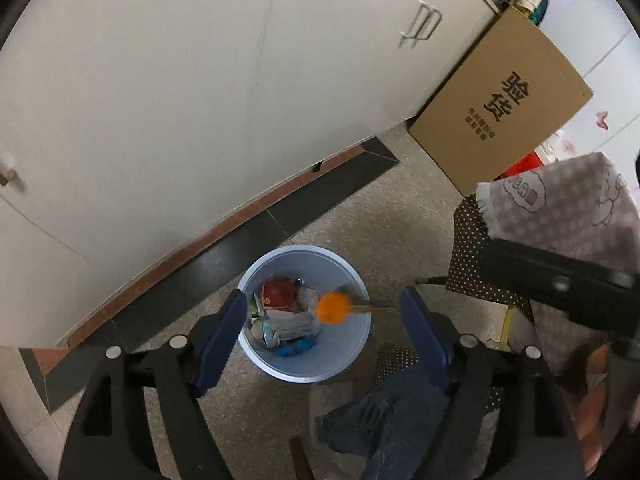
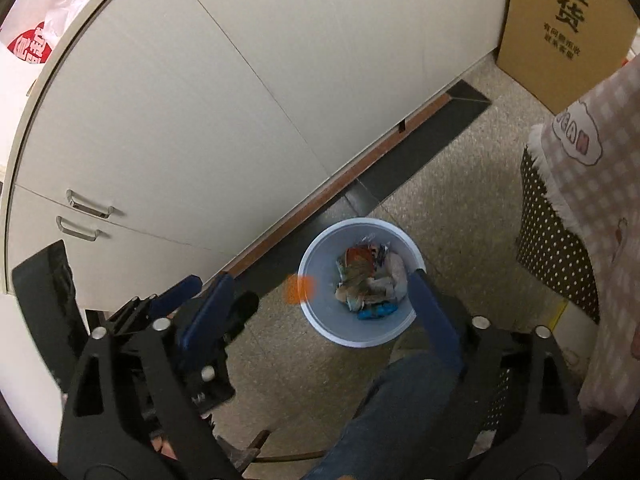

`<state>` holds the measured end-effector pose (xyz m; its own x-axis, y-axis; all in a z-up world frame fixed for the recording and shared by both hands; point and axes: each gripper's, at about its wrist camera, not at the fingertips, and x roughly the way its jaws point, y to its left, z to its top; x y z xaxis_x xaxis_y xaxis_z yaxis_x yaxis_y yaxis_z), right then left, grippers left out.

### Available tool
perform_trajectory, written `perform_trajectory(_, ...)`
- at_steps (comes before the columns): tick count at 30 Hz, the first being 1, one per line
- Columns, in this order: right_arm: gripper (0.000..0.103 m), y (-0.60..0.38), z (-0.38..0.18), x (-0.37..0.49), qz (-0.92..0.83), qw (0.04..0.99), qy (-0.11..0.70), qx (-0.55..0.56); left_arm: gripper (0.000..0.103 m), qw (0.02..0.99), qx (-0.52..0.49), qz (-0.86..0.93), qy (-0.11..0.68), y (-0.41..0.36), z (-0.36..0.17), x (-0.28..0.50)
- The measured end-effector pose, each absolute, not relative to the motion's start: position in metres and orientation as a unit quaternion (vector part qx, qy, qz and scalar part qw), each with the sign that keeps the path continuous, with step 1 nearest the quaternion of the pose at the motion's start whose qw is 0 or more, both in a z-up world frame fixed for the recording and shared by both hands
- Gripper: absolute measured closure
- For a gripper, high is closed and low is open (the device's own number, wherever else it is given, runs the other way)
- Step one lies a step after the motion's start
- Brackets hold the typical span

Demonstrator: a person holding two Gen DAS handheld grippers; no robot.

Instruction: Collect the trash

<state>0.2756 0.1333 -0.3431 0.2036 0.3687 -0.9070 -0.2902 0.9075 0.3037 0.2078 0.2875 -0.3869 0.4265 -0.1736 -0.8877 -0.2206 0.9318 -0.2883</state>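
Speckled stone floor [image 1: 360, 208] runs up to a dark tiled strip along the foot of a long white cabinet [image 1: 180, 100], whose metal handles show on its doors. At the cabinet's far end a large brown cardboard box [image 1: 500, 100] printed with black characters leans upright on the floor. Beside it, at the right edge, a checked pink cloth [image 1: 568, 216] hangs over a dark polka-dotted fabric [image 1: 472, 256]. A person's leg in blue jeans [image 2: 400, 412] shows below, near the bottom edge.

On the floor near the dark strip stands a pale blue trash bin [image 1: 344, 356], partly filled with crumpled wrappers, paper and a blue bit of plastic. A blurred orange ball [image 1: 331, 309] shows in mid-air above the bin's opening in the left wrist view, with a thin wooden stick [image 1: 376, 308] beside it; in the right wrist view it appears over the bin's left rim.

Both grippers point steeply down over the bin. The left gripper [image 1: 324, 328] has its blue jaws spread wide with nothing between the pads. The right gripper [image 2: 320, 312] is likewise spread wide and holds nothing.
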Motion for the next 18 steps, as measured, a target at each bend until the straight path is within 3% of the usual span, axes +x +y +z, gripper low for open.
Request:
perform_trajectory(8, 0.006, 0.134, -0.327, 0.263, 0.216, 0.785, 0.581, 0.008, 0.015, 0.830, -0.133, 0.100, 0.532, 0.299, -0.369, 0.187)
perform_trajectory(18, 0.006, 0.116, -0.252, 0.232, 0.246, 0.822, 0.514, 0.002, 0.014, 0.876, -0.081, 0.131, 0.457, 0.278, -0.277, 0.153)
